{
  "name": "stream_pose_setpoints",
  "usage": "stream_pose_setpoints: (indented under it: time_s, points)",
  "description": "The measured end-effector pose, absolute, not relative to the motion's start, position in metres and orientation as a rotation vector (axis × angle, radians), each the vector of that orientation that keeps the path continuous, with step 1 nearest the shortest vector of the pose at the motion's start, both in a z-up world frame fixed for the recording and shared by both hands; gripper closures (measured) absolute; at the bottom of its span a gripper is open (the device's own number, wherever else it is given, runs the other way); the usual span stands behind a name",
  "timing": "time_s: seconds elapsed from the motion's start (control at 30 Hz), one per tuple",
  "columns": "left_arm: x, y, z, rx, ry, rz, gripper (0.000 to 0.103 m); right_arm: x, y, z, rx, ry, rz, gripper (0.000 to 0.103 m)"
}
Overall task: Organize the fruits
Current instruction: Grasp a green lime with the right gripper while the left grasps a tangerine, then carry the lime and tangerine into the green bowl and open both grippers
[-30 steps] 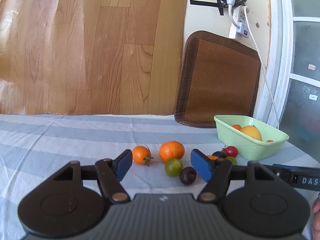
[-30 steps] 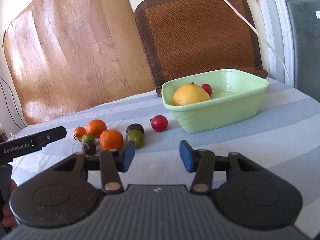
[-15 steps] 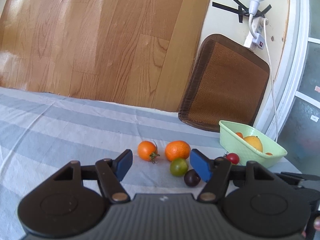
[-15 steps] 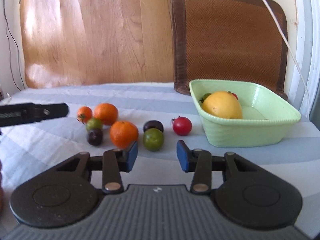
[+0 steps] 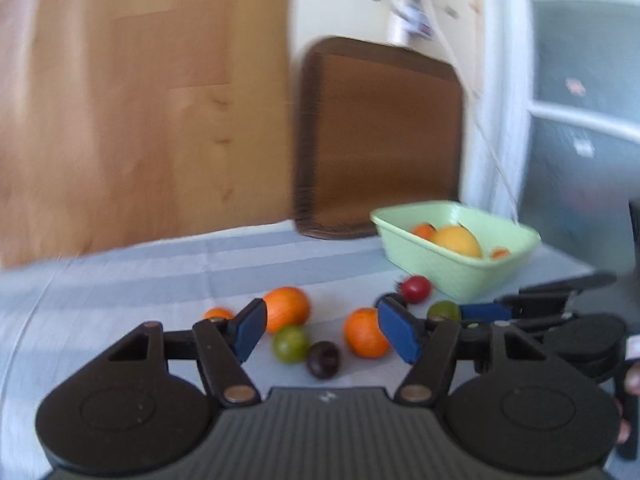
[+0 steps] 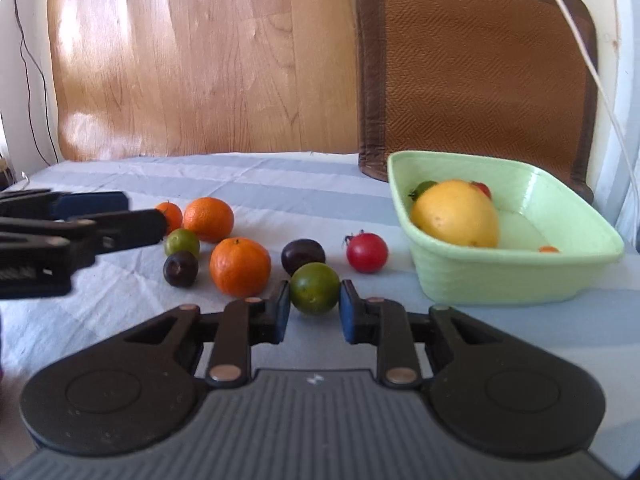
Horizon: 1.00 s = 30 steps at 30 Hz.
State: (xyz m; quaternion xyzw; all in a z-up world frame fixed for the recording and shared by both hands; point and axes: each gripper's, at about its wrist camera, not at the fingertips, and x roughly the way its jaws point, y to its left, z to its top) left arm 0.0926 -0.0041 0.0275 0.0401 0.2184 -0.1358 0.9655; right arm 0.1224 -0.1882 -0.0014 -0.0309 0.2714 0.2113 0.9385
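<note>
Loose fruit lies on the striped cloth. My right gripper point(image 6: 313, 312) has its jaws around a green plum point(image 6: 315, 288) on the cloth; the pads sit close beside it, contact unclear. Near it lie an orange point(image 6: 240, 266), a dark plum point(image 6: 303, 256), a red tomato point(image 6: 367, 252), a second orange point(image 6: 209, 219), a small green fruit point(image 6: 182, 243) and a small dark plum point(image 6: 180, 268). The green basin point(image 6: 520, 276) holds a yellow lemon point(image 6: 456, 214). My left gripper point(image 5: 322, 330) is open and empty above an orange point(image 5: 364, 332), a green fruit point(image 5: 291, 343) and a dark plum point(image 5: 324, 359).
A brown woven cushion point(image 6: 476, 76) leans on the wall behind the basin. A wooden board point(image 6: 204, 56) stands at the back left. A white cable point(image 6: 580, 40) hangs over the cushion. The left gripper's fingers point(image 6: 80, 228) reach in from the left in the right wrist view.
My right gripper moved forward and narrowed its jaws around the green plum. My left gripper swung right, toward the fruit and basin; its view is blurred by motion.
</note>
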Motion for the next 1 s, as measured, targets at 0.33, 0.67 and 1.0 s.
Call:
stream_pose_setpoints:
  time_s: [0.33,0.67,1.0]
  points:
    - [0.138,-0.061,0.013,0.448,0.645,-0.407,0.055,0.118,-0.220,-0.004,0.114,0.591,0.481,0.074]
    - [0.123,-0.056,0.030,0.240,0.629,-0.435,0.063,0.107,-0.235,0.003,0.194,0.511,0.493,0.074]
    - [0.183,-0.104,0.076,-0.023,0.567,-0.480,0.063,0.136,-0.302,0.039,0.142,0.276,0.271,0.074]
